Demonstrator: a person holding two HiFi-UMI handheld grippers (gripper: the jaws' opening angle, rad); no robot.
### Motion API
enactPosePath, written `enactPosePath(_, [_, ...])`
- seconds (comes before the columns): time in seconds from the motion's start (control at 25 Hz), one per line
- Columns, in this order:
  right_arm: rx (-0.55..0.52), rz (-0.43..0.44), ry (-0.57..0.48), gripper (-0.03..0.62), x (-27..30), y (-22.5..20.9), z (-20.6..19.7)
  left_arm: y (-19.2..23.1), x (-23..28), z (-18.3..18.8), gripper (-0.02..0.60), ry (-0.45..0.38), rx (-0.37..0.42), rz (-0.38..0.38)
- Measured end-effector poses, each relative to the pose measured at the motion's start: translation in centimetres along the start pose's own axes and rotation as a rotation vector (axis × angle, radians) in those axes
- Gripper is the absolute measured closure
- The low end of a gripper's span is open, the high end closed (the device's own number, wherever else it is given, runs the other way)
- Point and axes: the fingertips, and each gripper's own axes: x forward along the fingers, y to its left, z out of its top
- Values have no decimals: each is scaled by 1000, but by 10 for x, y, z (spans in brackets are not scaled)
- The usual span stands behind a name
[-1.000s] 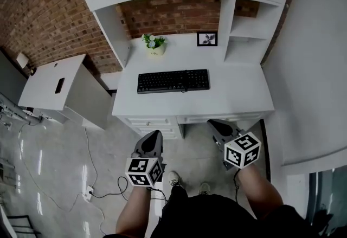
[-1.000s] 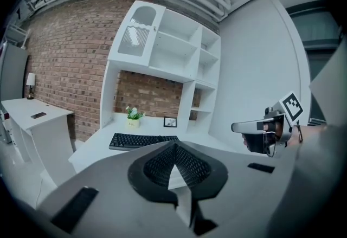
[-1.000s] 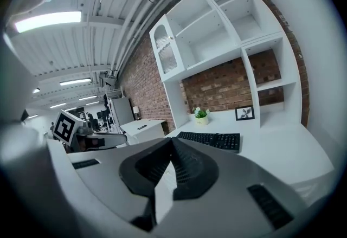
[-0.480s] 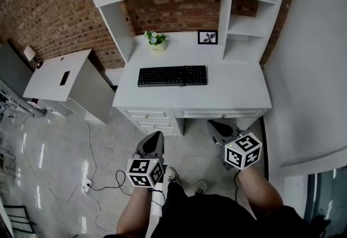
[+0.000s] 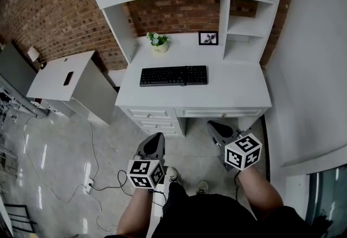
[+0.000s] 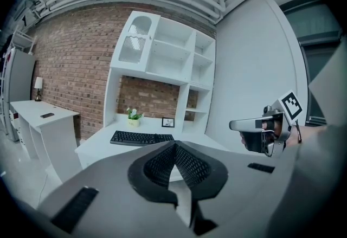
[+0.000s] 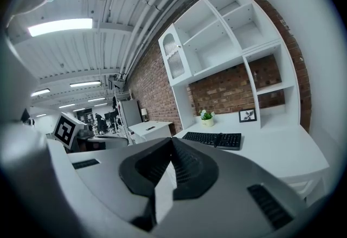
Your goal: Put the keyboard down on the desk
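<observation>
- The left gripper [image 6: 174, 148] has its jaws closed, pads meeting at a point, with nothing between them.
- The right gripper [image 7: 172, 142] is in the same condition: jaws together, nothing held.
- In the head view both grippers are held low in front of the person, over the floor [image 5: 54, 161], well short of the desk. Each jaw tip points toward the desk.
- The keyboard [image 5: 173, 75] lies flat on the tabletop [image 5: 238, 96], left of centre, long side parallel to the front edge. It is well apart from both grippers.
- A small potted plant [image 5: 157, 42] stands behind the keyboard near the left rear corner. A framed picture [image 5: 208, 38] stands upright to the plant's right, against the brick wall [image 5: 179, 12].
- White shelves [image 5: 244, 28] rise above and to the right of the tabletop. Drawers [image 5: 152, 122] sit under the front edge.
- A separate white side table [image 5: 51, 82] stands to the left of the desk, with a small dark object [image 5: 68, 78] lying on it.
- A cable [image 5: 103, 191] trails across the floor left of the person's shoes [image 5: 173, 176].
</observation>
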Motion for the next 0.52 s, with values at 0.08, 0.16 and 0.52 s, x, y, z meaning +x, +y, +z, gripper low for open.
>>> enactPosePath(0.08, [0, -1, -5, 577, -2, -1, -1, -3, -1, 0, 563, -1, -2, -5])
enactPosePath(0.16, [-1, -2, -9, 577, -3, -1, 0, -4, -2, 0, 563, -5, -7, -7])
enactPosePath(0.52, [-3, -7, -10, 577, -1, -4, 7, -5, 3, 6, 563, 3, 0, -26])
